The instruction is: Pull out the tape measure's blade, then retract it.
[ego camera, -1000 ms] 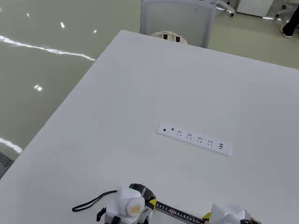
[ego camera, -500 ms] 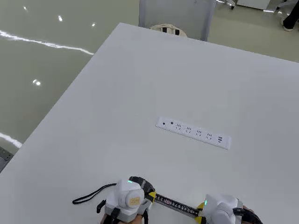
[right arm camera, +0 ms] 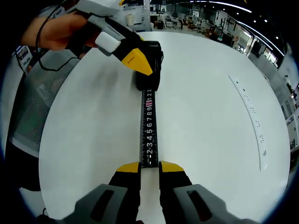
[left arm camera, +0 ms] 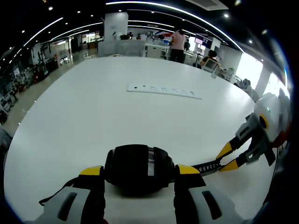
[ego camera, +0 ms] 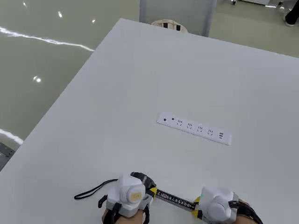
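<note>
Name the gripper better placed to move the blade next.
Right, probably. The right gripper is shut on the tip of the blade, so it can draw it out or feed it back. The left gripper clamps the tape measure case, anchoring it.

On the table near its front edge, tape measure, blade running right, power strip behind, chair beyond.

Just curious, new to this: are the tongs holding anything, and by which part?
Left tongs clamp the tape measure's black case by its sides; right tongs pinch the tip of its blade.
</note>
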Tool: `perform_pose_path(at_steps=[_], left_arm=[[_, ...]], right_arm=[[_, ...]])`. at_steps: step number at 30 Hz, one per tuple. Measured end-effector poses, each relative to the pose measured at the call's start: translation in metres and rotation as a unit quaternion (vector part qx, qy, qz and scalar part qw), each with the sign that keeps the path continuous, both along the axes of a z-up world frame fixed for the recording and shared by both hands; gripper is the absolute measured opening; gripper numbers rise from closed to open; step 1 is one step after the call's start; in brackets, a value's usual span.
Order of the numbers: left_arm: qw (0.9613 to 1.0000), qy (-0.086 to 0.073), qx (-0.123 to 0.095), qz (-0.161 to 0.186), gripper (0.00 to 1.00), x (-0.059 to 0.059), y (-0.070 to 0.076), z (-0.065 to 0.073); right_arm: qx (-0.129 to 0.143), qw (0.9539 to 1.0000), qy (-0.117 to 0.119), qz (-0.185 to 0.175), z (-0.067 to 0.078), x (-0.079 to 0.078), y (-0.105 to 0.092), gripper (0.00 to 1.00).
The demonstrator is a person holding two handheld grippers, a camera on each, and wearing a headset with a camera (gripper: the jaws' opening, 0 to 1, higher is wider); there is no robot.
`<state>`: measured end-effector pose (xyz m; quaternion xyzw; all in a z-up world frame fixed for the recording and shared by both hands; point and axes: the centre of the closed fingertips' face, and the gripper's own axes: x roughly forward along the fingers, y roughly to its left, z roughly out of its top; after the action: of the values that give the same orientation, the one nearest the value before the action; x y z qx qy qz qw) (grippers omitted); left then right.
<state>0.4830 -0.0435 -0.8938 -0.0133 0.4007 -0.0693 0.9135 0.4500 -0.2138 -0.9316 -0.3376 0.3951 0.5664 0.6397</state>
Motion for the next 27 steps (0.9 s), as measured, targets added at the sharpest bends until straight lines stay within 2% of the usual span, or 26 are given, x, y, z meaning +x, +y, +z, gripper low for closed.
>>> perform_pose_path(at_steps=[25,27], left_arm=[[1.0,0.001,0.0,-0.004,0.56,0.0,-0.001,-0.001],[0.9999,0.003,0.006,-0.01,0.56,-0.001,-0.001,-0.003]], right_arm=[[0.006,0.9999,0.004,0.007,0.0,0.002,0.019,0.13],[0.007,0.9999,0.005,0.008,0.0,0.003,0.021,0.13]])
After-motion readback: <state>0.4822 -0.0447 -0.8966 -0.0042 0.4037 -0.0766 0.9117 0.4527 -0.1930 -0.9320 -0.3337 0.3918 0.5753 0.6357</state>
